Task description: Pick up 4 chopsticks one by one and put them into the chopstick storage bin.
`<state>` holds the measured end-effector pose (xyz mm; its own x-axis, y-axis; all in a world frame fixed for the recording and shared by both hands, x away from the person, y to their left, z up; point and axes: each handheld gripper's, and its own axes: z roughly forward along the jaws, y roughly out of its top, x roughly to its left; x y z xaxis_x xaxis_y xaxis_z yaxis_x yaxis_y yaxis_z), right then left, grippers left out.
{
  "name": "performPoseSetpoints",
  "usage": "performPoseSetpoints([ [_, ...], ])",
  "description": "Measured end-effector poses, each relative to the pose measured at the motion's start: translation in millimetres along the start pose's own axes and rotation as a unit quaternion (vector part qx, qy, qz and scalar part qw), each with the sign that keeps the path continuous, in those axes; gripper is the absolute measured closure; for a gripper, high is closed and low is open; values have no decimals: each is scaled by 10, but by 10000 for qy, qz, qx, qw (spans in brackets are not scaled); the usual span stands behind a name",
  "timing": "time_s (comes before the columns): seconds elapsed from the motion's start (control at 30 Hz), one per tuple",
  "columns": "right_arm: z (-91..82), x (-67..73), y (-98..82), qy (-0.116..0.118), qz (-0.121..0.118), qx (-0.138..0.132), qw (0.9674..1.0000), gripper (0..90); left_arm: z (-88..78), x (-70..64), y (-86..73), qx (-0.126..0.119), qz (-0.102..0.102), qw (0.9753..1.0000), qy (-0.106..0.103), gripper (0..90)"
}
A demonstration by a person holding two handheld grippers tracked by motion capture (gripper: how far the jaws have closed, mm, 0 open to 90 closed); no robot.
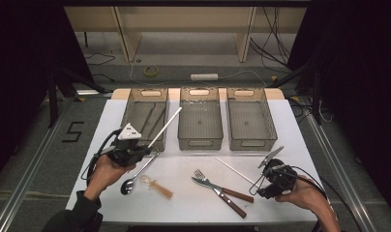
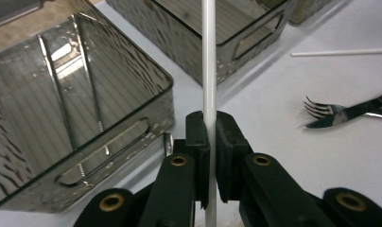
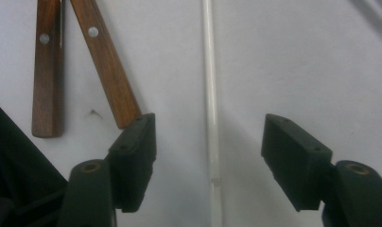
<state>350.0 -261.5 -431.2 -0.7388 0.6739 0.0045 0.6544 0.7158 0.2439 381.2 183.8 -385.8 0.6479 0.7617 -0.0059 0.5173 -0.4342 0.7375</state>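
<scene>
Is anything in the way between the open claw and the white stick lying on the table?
Nothing visible blocks it. The right claw hangs open right over the white stick, one jaw on each side. The wooden knife and fork handles lie off to one side, clear of the stick.

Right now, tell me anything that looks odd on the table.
Nothing is spilled or broken. The knife and fork lie crossed on the table. The two white sticks are apart: one is clamped in the left gripper, the other lies between the open right gripper's jaws.
</scene>
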Motion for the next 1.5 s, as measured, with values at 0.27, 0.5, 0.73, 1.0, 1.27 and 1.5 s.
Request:
performPoseSetpoints([
  [0.27, 51, -37, -5, -47, 45, 187, 9998, 541, 15, 181, 126, -95, -218, 9995, 197, 853],
  [0.5, 100, -27, 3, -4, -7, 293, 9996, 606, 57, 390, 260, -87, -463, 9982, 369, 853],
  [0.73, 95, -37, 3, 19, -1, 269, 9996, 606, 147, 591, 347, 5, -708, 9960, 549, 853],
  [1.0, 103, -30, 5, 35, -22, 311, 9995, 626, 285, 792, 422, 127, -954, 9926, 744, 853],
  [1.27, 122, -36, 1, 67, -49, 329, 9994, 656, 428, 971, 474, 246, -1209, 9881, 914, 853],
  [1.5, 134, -39, 6, 118, -51, 352, 9993, 676, 554, 1091, 483, 318, -1418, 9842, 1009, 853],
])
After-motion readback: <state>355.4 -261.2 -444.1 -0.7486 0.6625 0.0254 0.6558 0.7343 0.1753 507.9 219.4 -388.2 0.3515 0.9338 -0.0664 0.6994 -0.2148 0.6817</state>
